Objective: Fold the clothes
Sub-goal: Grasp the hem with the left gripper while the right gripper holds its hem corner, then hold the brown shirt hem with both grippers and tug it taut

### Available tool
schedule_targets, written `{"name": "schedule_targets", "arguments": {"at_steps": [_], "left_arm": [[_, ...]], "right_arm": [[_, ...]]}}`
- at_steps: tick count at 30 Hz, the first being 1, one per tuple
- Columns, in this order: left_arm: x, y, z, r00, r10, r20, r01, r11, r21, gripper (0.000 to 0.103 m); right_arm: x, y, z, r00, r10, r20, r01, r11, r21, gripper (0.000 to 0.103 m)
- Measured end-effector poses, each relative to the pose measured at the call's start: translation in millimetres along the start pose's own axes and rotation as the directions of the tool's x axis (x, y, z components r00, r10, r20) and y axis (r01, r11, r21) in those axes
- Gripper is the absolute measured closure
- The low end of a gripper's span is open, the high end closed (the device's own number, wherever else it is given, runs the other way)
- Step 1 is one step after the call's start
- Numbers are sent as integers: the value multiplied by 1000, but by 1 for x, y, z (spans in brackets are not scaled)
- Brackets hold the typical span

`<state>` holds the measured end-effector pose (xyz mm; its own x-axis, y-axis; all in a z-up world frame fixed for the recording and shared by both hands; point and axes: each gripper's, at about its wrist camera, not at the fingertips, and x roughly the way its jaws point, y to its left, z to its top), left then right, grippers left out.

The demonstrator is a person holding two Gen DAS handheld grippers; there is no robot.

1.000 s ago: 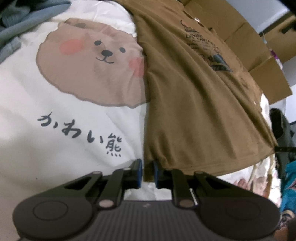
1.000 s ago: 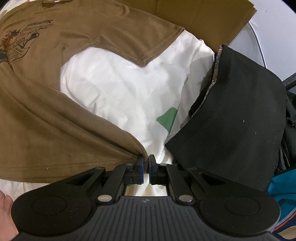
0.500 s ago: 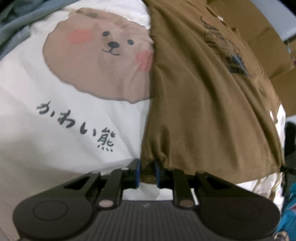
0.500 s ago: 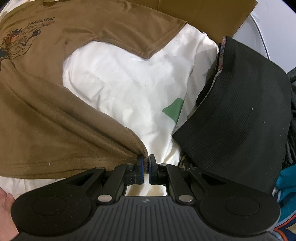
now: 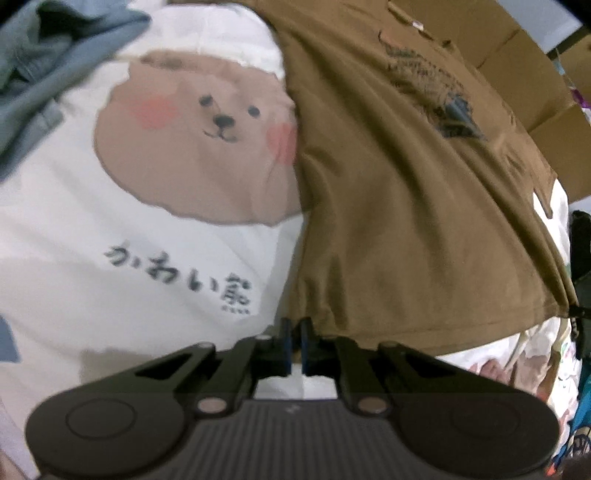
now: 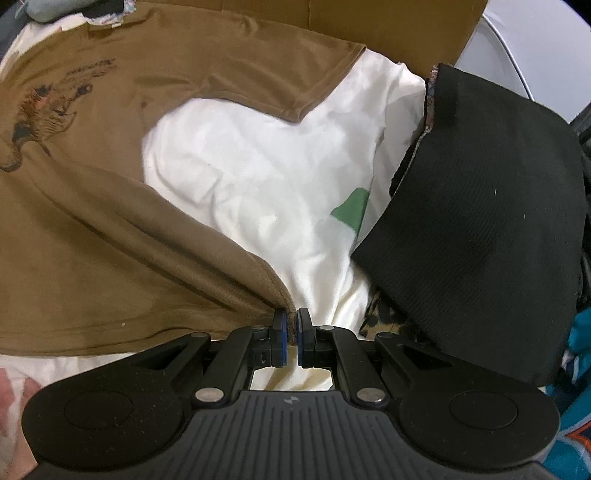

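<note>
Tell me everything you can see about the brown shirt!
The brown shirt is a soft-looking T-shirt with a dark drawing on its chest and short sleeves. It lies spread and wrinkled on white bedding, part over a bear picture. The left gripper and right gripper each pinch a bottom corner of its hem.

The right hand-held gripper (image 6: 291, 332) had its jaws pinched on the hem corner of the brown T-shirt (image 6: 110, 229), which lay spread over a white sheet (image 6: 258, 184), print side up, one sleeve reaching toward a cardboard box (image 6: 399, 26). A black cloth (image 6: 480, 221) lay just beside it on the right.
</note>
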<state>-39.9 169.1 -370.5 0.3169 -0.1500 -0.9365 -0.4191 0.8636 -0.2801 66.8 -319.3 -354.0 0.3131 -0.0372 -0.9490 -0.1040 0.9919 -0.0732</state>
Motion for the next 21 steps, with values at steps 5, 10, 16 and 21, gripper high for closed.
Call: {"name": "schedule_targets", "arguments": {"at_steps": [5, 10, 16, 21], "left_arm": [[-14, 3, 7, 1000, 15, 23, -15, 1000, 5, 99], [-24, 12, 19, 999, 29, 42, -29, 1000, -2, 99], [-57, 36, 19, 999, 28, 30, -29, 1000, 13, 99], [-58, 53, 11, 999, 49, -4, -49, 999, 10, 99]], "right_arm": [[-13, 8, -16, 999, 46, -12, -47, 999, -11, 100], [-28, 9, -31, 995, 93, -20, -93, 996, 19, 100], [-43, 13, -46, 982, 183, -41, -179, 981, 74, 100], [-39, 21, -61, 972, 222, -84, -214, 972, 93, 100]]}}
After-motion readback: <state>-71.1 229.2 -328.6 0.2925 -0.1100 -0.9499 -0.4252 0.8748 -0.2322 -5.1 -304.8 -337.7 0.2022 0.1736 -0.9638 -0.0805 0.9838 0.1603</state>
